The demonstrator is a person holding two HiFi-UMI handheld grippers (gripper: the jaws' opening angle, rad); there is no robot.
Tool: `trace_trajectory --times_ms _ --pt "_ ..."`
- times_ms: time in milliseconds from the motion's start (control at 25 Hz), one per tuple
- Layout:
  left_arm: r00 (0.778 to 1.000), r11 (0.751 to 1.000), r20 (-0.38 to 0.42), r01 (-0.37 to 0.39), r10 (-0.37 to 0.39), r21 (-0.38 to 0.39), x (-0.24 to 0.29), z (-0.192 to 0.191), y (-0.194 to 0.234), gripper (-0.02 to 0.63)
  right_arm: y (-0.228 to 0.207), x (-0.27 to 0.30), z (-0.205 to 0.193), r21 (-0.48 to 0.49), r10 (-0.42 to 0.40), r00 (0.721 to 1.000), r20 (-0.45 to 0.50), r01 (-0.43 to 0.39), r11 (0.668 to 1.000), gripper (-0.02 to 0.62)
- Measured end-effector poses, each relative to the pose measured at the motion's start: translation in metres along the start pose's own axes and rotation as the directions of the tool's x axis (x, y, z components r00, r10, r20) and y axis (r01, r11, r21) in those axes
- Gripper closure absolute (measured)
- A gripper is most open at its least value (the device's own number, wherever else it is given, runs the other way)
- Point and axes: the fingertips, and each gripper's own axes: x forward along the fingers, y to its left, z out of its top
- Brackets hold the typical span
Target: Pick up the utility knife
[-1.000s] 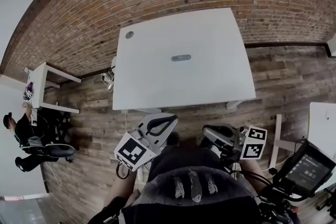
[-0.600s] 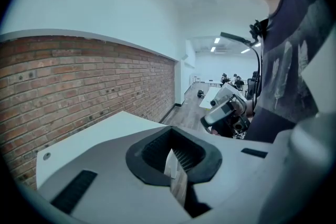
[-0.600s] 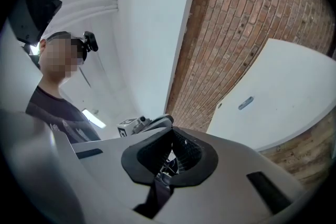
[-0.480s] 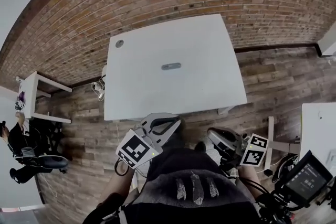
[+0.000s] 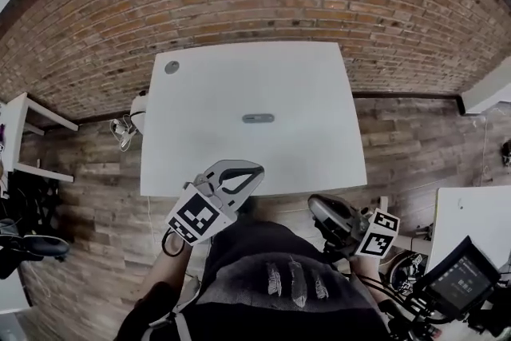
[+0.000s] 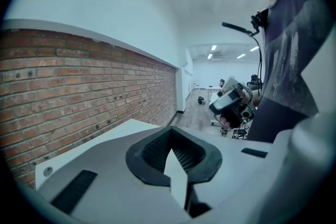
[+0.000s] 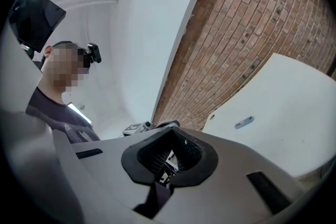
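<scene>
Approach step: carry one claw out over the white desk (image 5: 307, 76), open its jaws before descending, and set them across the knife's narrow width. The left claw (image 5: 254, 170) and right claw (image 5: 316, 205) are both closed and empty at the desk's near edge. The utility knife (image 5: 258, 118) lies flat mid-desk, well beyond both.
</scene>
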Motion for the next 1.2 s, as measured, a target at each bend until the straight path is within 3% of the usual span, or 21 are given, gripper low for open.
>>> trace_trajectory --times_ms 360,520,680,840,960,1040,1200 --pt "0.997 0.998 -0.047 -0.057 0.058 0.016 -0.008 -0.045 0.087 0.609 -0.012 0.073 0.007 -0.071 -0.092 0.984 -0.152 0.082 0.994 0.595" --pt "0.995 0.998 -0.093 -0.027 0.032 0.054 0.007 -0.068 0.111 0.609 -0.019 0.091 0.008 -0.103 -0.139 0.973 -0.182 0.121 0.987 0.595" --pt "0.996 0.998 -0.085 -0.014 0.02 0.064 0.029 -0.082 0.139 0.609 -0.028 0.102 0.015 -0.083 -0.164 0.973 -0.163 0.152 0.985 0.595" --pt "0.987 0.996 -0.158 0.04 -0.028 0.076 0.056 -0.106 0.153 0.609 -0.031 0.118 0.017 -0.078 -0.151 0.97 -0.189 0.139 0.987 0.595" --pt "0.972 0.992 -0.217 0.105 -0.087 0.072 0.082 -0.129 0.158 0.424 -0.032 0.128 0.017 -0.088 -0.146 0.964 -0.22 0.13 0.988 0.595" --pt "0.953 0.985 -0.282 0.143 -0.11 0.099 0.099 -0.15 0.16 0.387 -0.035 0.131 0.017 -0.085 -0.154 0.962 -0.227 0.138 0.987 0.595" --pt "0.908 0.96 -0.401 0.214 -0.126 0.181 0.132 -0.189 0.165 0.383 -0.042 0.127 0.02 -0.068 -0.189 0.958 -0.215 0.178 0.982 0.595"
